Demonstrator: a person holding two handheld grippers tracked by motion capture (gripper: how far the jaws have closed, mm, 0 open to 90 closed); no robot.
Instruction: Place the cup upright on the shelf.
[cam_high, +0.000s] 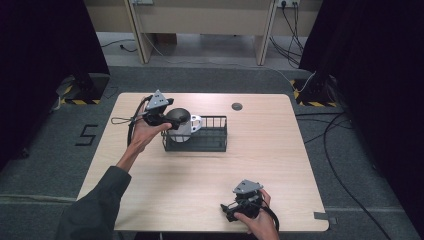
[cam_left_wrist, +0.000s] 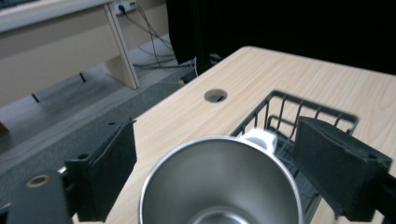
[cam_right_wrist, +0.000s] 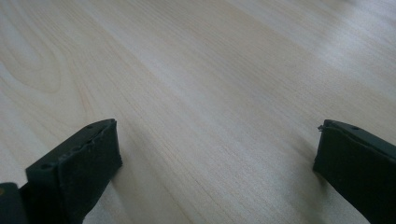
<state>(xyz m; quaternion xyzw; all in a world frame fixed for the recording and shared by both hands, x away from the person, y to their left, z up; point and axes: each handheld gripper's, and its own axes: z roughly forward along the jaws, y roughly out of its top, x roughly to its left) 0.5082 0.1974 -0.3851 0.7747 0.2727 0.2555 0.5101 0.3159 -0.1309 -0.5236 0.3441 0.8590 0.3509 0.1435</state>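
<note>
The steel cup (cam_left_wrist: 219, 184) sits between the wide-spread jaws of the left gripper (cam_left_wrist: 215, 172), at the near end of the wire basket (cam_left_wrist: 308, 112), while the right gripper (cam_right_wrist: 215, 163), also wide, rests low over bare table (cam_right_wrist: 196, 70).

I see a silver steel cup (cam_left_wrist: 219, 182) with a white handle (cam_left_wrist: 260, 137), sitting in a black wire basket (cam_high: 210, 140). The desk (cam_high: 200, 175) is pale wood grain; my grippers' jaws are black.

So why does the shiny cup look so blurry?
In the left gripper view the metal cup sits very close, so its rim smears and its inside shines with soft glare; in the high view the cup looks small but sharper, in the wire basket.
</note>
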